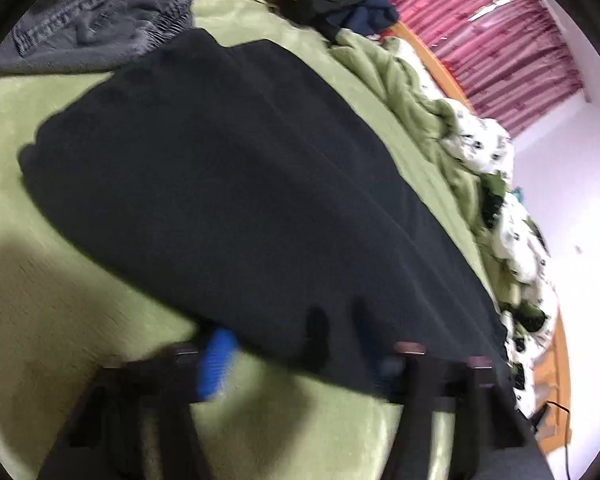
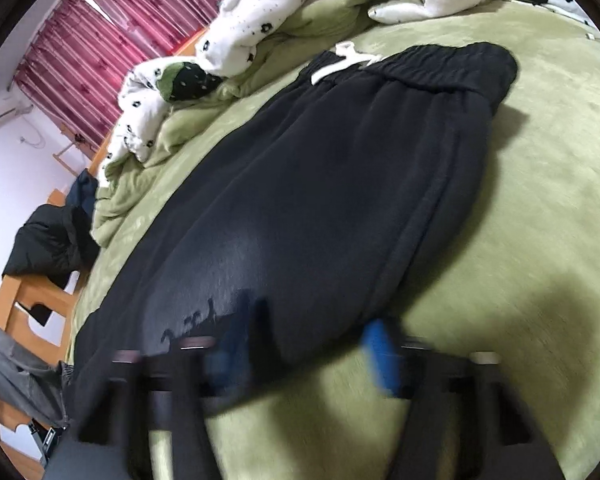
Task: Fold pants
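Black sweatpants (image 1: 228, 168) lie flat on the green blanket (image 1: 40, 300), folded lengthwise. Their waistband with a white drawstring (image 2: 346, 58) shows far off in the right wrist view. My left gripper (image 1: 300, 360) straddles the near edge of the pants: its blue left pad (image 1: 216, 360) is on the blanket beside the cloth, and the other finger is under or behind the cloth. My right gripper (image 2: 304, 344) straddles the near edge of the pants (image 2: 320, 200) too, with one blue pad (image 2: 380, 348) clear of the cloth. Both pairs of jaws stand apart and both views are blurred.
Grey jeans (image 1: 92, 24) lie at the far left of the bed. A white flowered quilt (image 2: 236, 36) is bunched along the far side. Dark clothes (image 2: 48, 240) hang over the wooden bed frame (image 2: 24, 300), and red curtains (image 1: 500, 40) cover the window.
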{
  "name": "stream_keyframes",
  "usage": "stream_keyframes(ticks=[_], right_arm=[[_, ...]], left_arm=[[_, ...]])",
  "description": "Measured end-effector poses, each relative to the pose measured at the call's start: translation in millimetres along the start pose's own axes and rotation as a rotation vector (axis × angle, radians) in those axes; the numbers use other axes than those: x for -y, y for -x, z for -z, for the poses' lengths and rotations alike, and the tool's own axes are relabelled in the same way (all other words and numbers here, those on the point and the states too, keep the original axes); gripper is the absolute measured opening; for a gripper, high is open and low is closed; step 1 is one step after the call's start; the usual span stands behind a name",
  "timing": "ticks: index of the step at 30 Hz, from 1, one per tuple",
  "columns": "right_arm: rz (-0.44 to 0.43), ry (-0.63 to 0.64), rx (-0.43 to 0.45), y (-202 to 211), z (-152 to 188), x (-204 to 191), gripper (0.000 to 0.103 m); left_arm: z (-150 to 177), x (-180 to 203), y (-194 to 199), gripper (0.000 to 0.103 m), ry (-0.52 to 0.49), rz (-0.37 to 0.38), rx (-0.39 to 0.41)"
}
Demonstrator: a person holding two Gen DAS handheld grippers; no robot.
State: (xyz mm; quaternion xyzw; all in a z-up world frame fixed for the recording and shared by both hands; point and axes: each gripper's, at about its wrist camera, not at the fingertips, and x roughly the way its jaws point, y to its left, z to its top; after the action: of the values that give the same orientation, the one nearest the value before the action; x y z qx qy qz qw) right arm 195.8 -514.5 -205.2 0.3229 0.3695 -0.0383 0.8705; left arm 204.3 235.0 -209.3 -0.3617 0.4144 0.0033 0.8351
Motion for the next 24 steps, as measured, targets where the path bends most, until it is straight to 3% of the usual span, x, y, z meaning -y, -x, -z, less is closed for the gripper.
stream_keyframes(ticks=[1,6,12,18,24], right_arm=[[0.004,-0.004,-0.004,-1,-3,-1,0.026],[-0.077,0.032,0.062,25,-24,-30,0.018],[-0.108,0.167,0.120,37,-60,-75,0.017],[-0.119,0.232,0.146,-1,-110,-106,0.017],[-0.015,0.236,0.116,-80,-140,-123,0.022]], left_arm=[[-2,0,1,0.009,0.000,-0.013,-0.001],[-17,15,23,0.009,-0.036,0.041,0.042],[-60,75,39,0.010,-0.186,0.051,0.161],[-108,122,-2,0.010,-0.295,-0.057,0.244],[-138,137,-79,0.013,-0.325,-0.160,0.234]])
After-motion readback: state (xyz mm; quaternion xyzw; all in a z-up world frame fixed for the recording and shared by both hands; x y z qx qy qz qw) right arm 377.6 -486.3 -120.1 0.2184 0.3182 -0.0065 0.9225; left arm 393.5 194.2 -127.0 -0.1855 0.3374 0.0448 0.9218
